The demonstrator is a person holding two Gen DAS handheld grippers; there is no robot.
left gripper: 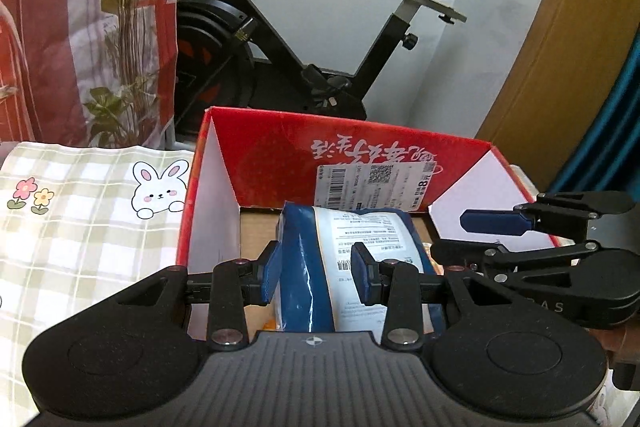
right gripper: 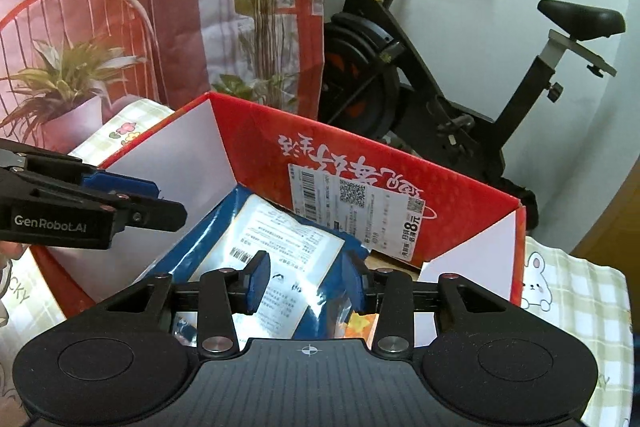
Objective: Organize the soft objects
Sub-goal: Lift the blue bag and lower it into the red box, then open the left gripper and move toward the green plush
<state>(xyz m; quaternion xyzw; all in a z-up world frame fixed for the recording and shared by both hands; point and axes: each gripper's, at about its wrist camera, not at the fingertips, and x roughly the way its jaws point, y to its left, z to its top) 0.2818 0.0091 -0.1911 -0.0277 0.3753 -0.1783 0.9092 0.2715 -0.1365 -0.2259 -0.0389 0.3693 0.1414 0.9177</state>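
Observation:
A soft blue and white package (left gripper: 344, 227) lies inside an open red cardboard box (left gripper: 280, 155) with white inner flaps. In the left wrist view my left gripper (left gripper: 316, 275) is shut on the package's near end, a blue pad against each side. My right gripper (left gripper: 450, 237) comes in from the right, over the box's right flap. In the right wrist view the same package (right gripper: 280, 227) slopes up toward the box's (right gripper: 256, 139) back wall, and my right gripper (right gripper: 306, 283) is shut on its near part. My left gripper (right gripper: 172, 205) shows at the left.
The box sits on a checked cloth with a bunny print (left gripper: 92, 227). Behind it stand a black exercise bike (left gripper: 304, 39) by a white wall and a red-and-pink printed curtain (left gripper: 80, 27). A wooden panel (left gripper: 560, 67) rises at the right.

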